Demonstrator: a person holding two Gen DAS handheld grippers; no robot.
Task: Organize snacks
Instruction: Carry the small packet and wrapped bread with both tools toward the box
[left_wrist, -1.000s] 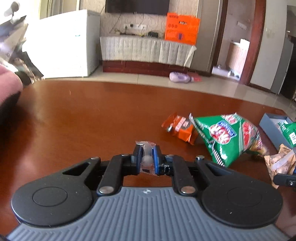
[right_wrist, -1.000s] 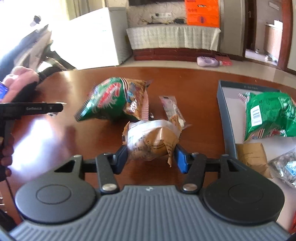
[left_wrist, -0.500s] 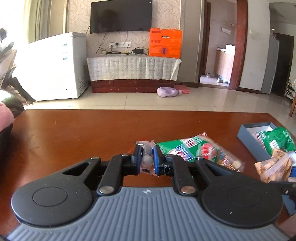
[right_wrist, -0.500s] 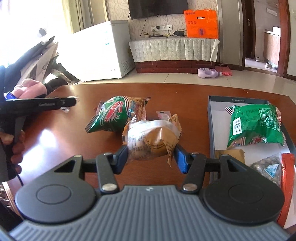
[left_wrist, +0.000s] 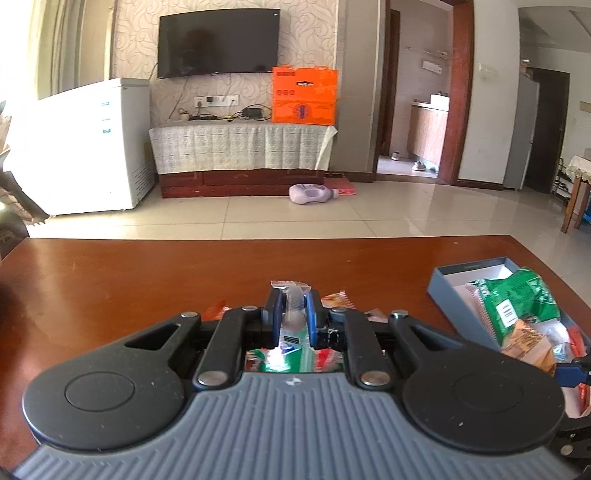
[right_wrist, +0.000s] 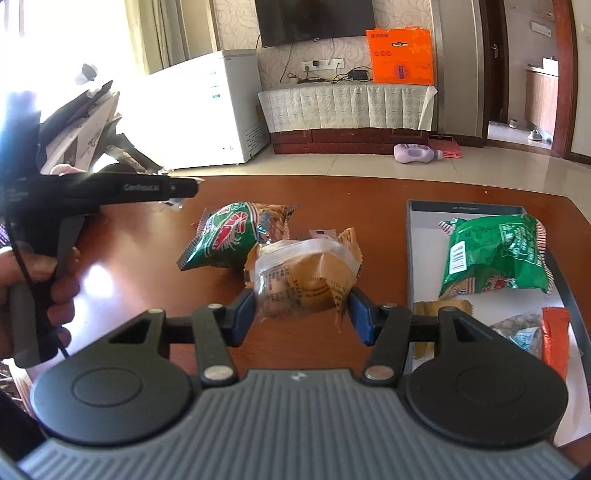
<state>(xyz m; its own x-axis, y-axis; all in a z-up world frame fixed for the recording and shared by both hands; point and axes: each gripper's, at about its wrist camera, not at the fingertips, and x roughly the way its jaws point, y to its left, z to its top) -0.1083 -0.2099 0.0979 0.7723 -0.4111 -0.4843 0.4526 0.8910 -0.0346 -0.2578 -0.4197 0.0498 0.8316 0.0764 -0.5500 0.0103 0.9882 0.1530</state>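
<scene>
My left gripper is shut on a small clear snack packet, held above the brown table. A green shrimp-chip bag lies right under it. My right gripper is shut on a tan wrapped pastry, held above the table left of the grey box. The box holds a green snack bag, a tan packet and an orange packet. The green shrimp-chip bag lies beyond the pastry. The left gripper shows at the left in the right wrist view.
The grey box sits at the table's right side in the left wrist view. A small packet lies behind the pastry. The table's far edge faces a tiled floor with a purple bottle.
Both grippers rose and tilted up. The left moved over the green chip bag, which now lies beneath it. The right carried the pastry higher, still left of the box.
</scene>
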